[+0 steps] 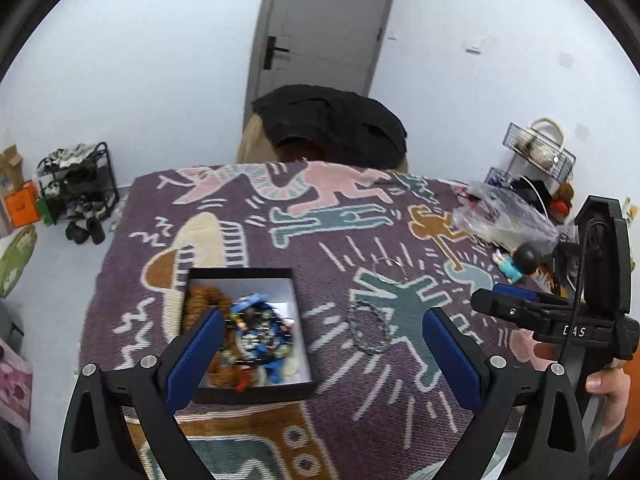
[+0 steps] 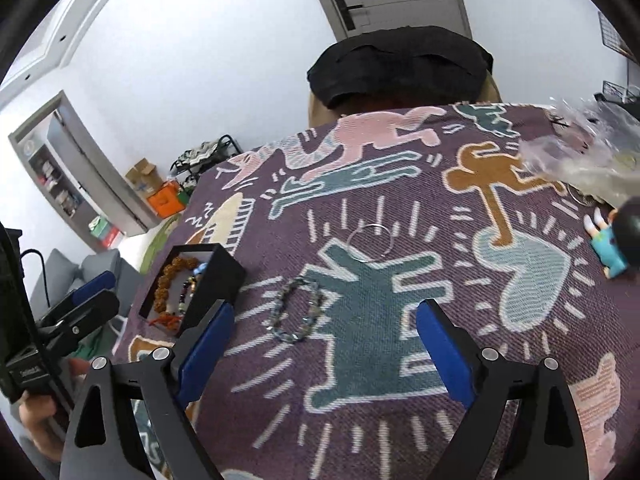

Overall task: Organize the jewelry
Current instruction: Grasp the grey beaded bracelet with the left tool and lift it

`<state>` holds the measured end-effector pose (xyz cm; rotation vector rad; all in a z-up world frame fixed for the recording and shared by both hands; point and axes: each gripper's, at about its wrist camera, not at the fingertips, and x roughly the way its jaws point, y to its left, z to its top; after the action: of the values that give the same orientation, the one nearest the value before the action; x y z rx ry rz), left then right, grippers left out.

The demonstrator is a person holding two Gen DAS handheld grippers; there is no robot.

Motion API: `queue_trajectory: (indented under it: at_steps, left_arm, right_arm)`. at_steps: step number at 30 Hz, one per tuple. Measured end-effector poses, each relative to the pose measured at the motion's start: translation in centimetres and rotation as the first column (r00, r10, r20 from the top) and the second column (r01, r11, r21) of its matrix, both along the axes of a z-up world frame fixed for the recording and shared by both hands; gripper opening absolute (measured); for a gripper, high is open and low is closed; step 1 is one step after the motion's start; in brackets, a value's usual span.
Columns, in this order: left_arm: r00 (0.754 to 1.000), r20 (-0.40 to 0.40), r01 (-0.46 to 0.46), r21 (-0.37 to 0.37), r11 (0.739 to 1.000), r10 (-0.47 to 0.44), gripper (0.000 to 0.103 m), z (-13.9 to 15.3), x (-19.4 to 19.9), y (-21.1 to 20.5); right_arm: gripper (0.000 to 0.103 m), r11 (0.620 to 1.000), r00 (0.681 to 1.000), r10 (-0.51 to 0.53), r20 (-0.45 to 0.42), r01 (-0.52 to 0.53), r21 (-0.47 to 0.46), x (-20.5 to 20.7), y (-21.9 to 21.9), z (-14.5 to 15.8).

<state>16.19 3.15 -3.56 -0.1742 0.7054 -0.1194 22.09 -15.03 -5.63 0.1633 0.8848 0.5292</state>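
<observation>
A black box (image 1: 256, 394) with a white inside sits on the patterned table cloth (image 1: 280, 240); it holds brown beads and several blue and mixed bracelets. It also shows in the right wrist view (image 2: 224, 276). A blue-grey bead bracelet (image 1: 370, 328) lies on the cloth right of the box, also in the right wrist view (image 2: 298, 312). A thin metal ring (image 1: 386, 270) lies beyond it, also in the right wrist view (image 2: 370, 242). My left gripper (image 1: 322, 354) is open above the box's right edge. My right gripper (image 2: 324, 344) is open, just short of the bracelet.
A clear plastic bag (image 1: 500, 216) and a small doll in blue (image 1: 518, 262) lie at the cloth's right side. A chair with a black garment (image 1: 332, 124) stands behind the table. A shoe rack (image 1: 76, 188) stands at the left wall.
</observation>
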Motion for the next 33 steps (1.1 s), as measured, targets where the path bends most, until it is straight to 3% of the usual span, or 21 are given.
queue_trajectory:
  at_steps: [5,9,11,14,17,21,32,33]
  left_arm:
    - [0.999,-0.015,0.038,0.013,0.999,-0.038,0.095,-0.4,1.0,-2.4]
    - [0.997,-0.060,0.057,0.018,0.998,-0.056,0.070,-1.0,2.2,-4.1]
    - [0.995,-0.084,0.054,0.022,0.998,-0.052,0.063,-1.4,2.8,-5.0]
    - [0.994,-0.099,0.057,0.050,0.997,-0.052,0.061,-1.9,3.5,-6.2]
    - [0.990,-0.136,0.050,0.070,0.996,-0.040,0.053,-2.9,4.5,-7.1]
    - [0.987,-0.162,0.018,0.118,0.993,0.002,0.052,-4.2,5.5,-7.2]
    - [0.966,-0.257,0.011,0.154,0.988,0.030,0.043,-7.4,7.9,-7.4]
    - [0.966,-0.254,0.003,0.186,0.983,0.045,0.041,-7.6,8.1,-7.6]
  right_arm:
    - [0.092,0.999,0.999,-0.036,-0.003,0.036,0.024,-0.1,-2.1,-0.4]
    - [0.092,0.998,0.998,-0.066,0.007,0.065,0.022,-0.3,-3.6,-0.6]
    - [0.092,0.996,0.997,-0.080,0.012,0.080,0.029,-0.3,-4.4,-0.8]
    - [0.092,0.995,0.995,-0.097,0.009,0.097,0.028,-0.1,-5.1,-1.1]
    - [0.092,0.994,0.994,-0.107,0.007,0.107,0.022,0.0,-5.4,-1.6]
    - [0.092,0.992,0.993,-0.121,-0.005,0.121,0.020,0.2,-6.0,-2.3]
    - [0.092,0.989,0.989,-0.142,-0.039,0.143,0.033,0.5,-6.9,-3.3]
    - [0.092,0.989,0.989,-0.142,-0.040,0.143,0.033,0.5,-6.9,-3.4]
